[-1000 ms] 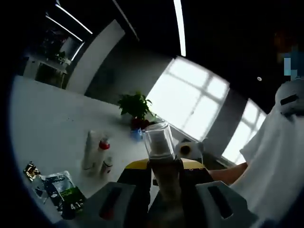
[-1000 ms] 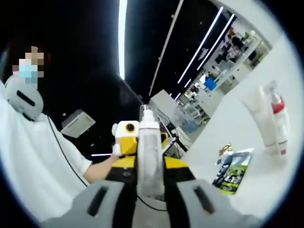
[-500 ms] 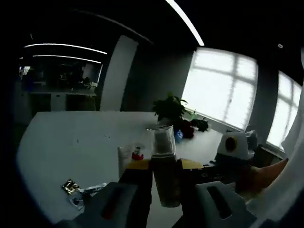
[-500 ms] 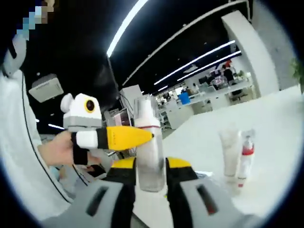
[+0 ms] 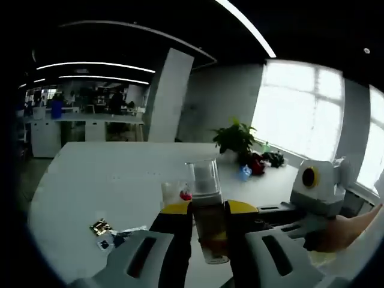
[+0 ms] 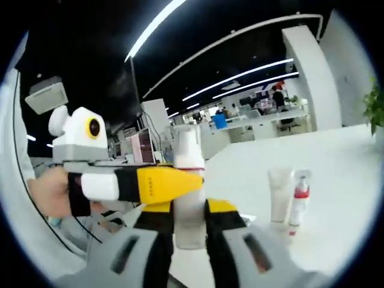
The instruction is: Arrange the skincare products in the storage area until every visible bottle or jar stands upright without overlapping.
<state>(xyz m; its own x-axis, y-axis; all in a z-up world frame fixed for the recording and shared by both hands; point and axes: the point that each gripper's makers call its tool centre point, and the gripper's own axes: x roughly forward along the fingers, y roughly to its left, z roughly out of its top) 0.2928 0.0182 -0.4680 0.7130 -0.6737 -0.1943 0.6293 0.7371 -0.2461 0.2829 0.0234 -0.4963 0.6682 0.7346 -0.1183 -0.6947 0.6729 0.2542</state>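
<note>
On the worktop [image 6: 336, 198] a tube [image 6: 279, 193] stands just left of a spray bottle [image 6: 298, 201] in the right gripper view. In the left gripper view, sachets [image 5: 111, 233] lie left of them; a plant [image 5: 238, 137] sits behind, near the far edge.

White table [image 5: 90, 174] with upright tube [image 6: 279, 195], red-capped bottle [image 6: 298, 201], foil sachets [image 5: 111, 233], potted plant [image 5: 239, 139].

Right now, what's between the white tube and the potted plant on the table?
In the right gripper view, only the red-capped bottle beside the white tube; beyond, bare table up to the potted plant.
</note>
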